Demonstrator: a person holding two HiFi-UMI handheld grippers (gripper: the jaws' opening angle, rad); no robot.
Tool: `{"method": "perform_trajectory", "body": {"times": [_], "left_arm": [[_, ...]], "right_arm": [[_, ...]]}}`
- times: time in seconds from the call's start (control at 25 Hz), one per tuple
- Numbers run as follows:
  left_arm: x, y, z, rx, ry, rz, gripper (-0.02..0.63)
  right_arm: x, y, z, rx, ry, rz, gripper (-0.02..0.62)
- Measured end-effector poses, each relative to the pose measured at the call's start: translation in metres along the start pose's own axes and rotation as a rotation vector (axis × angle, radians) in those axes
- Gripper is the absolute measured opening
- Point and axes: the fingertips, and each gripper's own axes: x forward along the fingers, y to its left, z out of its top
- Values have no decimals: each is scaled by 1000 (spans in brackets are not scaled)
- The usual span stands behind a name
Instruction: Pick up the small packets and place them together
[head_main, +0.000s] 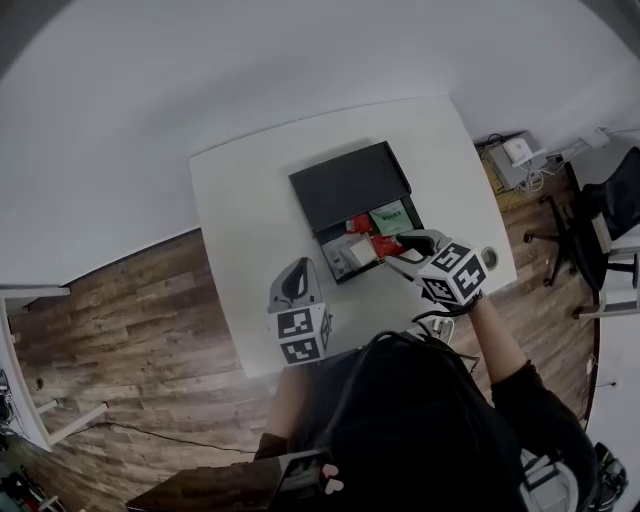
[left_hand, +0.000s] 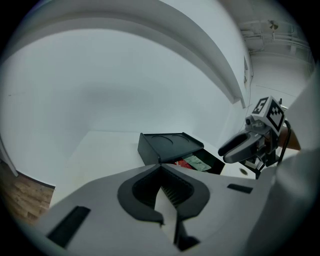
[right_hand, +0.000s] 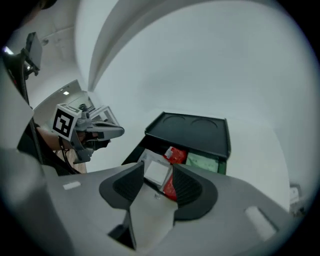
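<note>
We see the packets gathered in the open half of a black box (head_main: 350, 185) that sits near the middle of the white worktop (head_main: 250, 200). Its flat lid half lies toward 11 o'clock and its tray half toward 5 o'clock.

The green packet (head_main: 390, 217) is flat, roughly square and faintly printed. It lies at the tray's 1 o'clock end. Just beside it, at its 8 o'clock, lies a glossy red packet (head_main: 360, 224) with a pale patch at one corner. The white packet (right_hand: 156, 172) is square with a brighter middle panel, and it lies at 6 o'clock of the red one. More red wrapper (right_hand: 170, 187) shows from under its edge; we cannot tell whether that is a separate packet. A grey item fills the tray's 7 o'clock end, too small for us to identify.

The right gripper (right_hand: 159, 167) hangs over the tray from the 4 o'clock side, tilted down. Its fingers are spread. The white packet and the red wrapper show through the gap, lying in the tray below, and neither pad presses on them.

The left gripper (left_hand: 160, 167) is over bare worktop at the box's 8 o'clock, apart from it. Its fingers are pressed together at the tips with nothing between them.
</note>
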Motion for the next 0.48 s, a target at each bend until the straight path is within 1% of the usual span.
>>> {"method": "perform_trajectory", "body": {"times": [0.12, 0.28, 0.36, 0.48], "left_arm": [[-3, 0, 1, -2, -5, 7, -2], [-11, 7, 4, -16, -16, 43, -1], [-13, 9, 2, -24, -11, 54, -1], [-13, 13, -1, -38, -11, 59, -1]], "right_arm": [[22, 13, 21, -190, 53, 128, 153], [51, 25, 17, -412, 204, 253, 153], [61, 28, 9, -499, 289, 303, 153], [76, 31, -1, -572, 377, 364, 153]]}}
